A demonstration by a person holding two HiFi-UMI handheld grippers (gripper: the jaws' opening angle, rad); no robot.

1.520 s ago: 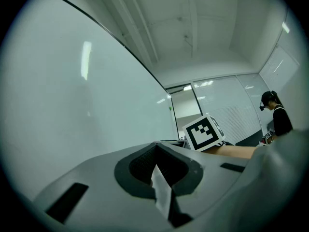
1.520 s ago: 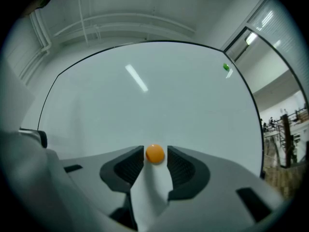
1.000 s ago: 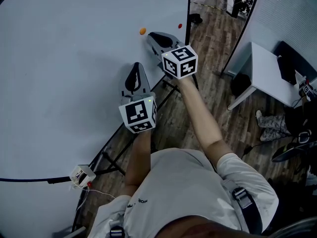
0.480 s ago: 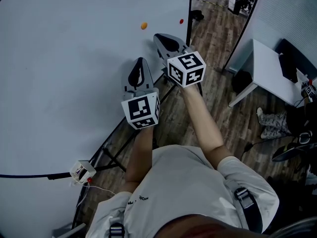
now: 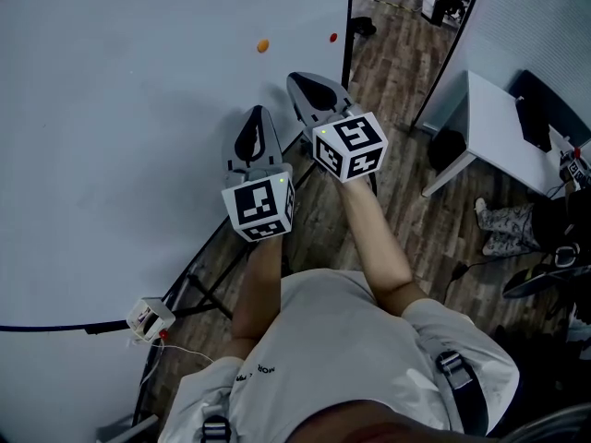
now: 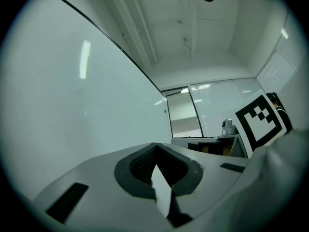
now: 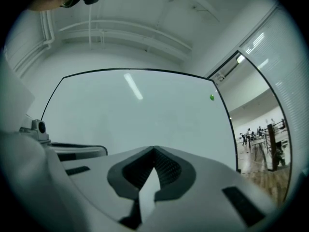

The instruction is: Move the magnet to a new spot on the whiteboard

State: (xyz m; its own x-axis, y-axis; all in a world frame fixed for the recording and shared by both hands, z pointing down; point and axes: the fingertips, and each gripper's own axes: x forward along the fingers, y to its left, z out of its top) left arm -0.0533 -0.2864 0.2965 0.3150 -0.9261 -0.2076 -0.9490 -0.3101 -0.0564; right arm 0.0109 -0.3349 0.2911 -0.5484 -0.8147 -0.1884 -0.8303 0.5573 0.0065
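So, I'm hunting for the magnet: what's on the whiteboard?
An orange magnet and a red one near the whiteboard's right edge; a green one higher up. The left gripper and right gripper hide a patch.

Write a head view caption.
Left tool and right tool, both shut and empty, hover beside the whiteboard, short of its orange magnet.

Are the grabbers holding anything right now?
No, nothing is held. The left gripper and the right gripper are both shut and empty. The orange magnet sits on the whiteboard, apart from both.
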